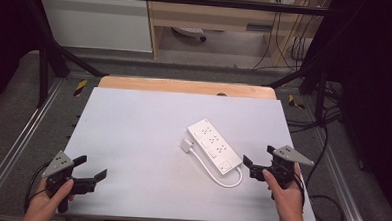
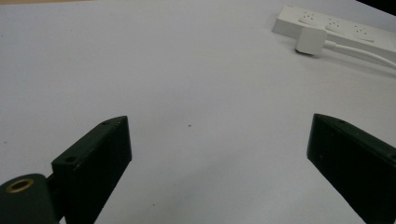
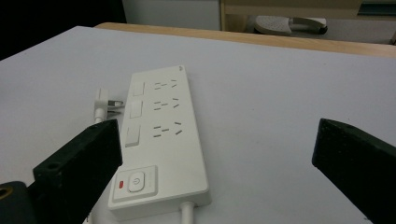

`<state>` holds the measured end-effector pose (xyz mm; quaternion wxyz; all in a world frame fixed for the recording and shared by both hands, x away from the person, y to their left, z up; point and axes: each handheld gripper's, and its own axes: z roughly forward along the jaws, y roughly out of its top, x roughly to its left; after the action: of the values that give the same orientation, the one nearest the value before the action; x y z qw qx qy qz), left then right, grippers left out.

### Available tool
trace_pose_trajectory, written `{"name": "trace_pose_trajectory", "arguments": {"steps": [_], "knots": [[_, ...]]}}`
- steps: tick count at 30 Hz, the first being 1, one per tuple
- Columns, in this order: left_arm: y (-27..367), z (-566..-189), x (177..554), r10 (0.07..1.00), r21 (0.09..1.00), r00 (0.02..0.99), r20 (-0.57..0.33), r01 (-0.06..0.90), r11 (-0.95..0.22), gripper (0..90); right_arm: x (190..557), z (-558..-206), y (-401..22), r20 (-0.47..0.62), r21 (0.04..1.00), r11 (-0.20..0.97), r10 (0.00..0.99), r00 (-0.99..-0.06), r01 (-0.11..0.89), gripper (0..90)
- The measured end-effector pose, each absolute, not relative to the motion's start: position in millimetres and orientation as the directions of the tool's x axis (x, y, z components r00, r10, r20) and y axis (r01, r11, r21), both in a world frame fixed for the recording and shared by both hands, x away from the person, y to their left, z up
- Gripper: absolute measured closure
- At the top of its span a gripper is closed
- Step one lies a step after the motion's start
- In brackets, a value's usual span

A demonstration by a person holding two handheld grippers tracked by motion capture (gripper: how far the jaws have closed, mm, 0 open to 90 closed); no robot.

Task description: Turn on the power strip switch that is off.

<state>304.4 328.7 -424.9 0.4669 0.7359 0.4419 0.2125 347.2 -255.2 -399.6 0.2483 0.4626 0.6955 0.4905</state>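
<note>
A white table [image 1: 132, 138] fills the scene, and a white power strip [image 1: 214, 145] lies right of its centre with its plug [image 1: 187, 144] resting beside it. The left gripper [image 1: 92, 168] sits at the near left corner, jaws spread wide and holding nothing. The right gripper [image 1: 258, 155] is just beside the strip's near end, jaws likewise spread.

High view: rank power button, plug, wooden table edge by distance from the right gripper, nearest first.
From the right gripper:
1. Power button, on the power strip end just left of the jaws.
2. Plug, lying beside the strip's far-left side.
3. Wooden table edge, along the far side of the table.
</note>
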Motion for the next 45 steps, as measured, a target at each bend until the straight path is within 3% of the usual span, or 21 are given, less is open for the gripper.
{"name": "trace_pose_trajectory", "arguments": {"steps": [11, 45], "knots": [[329.2, -424.9, 304.3, 0.848, 0.877, 0.521, -0.096, 0.447, -0.175, 6.7, 344.9, -393.4, -251.9, 0.090, 0.935, 0.094, 0.870, -0.485, 0.342, 2.3], [329.1, -425.1, 303.9, 0.848, 0.877, 0.521, -0.096, 0.447, -0.175, 6.7, 353.5, -381.1, -226.9, 0.104, 0.936, 0.103, 0.833, -0.543, 0.337, 2.0]]}}
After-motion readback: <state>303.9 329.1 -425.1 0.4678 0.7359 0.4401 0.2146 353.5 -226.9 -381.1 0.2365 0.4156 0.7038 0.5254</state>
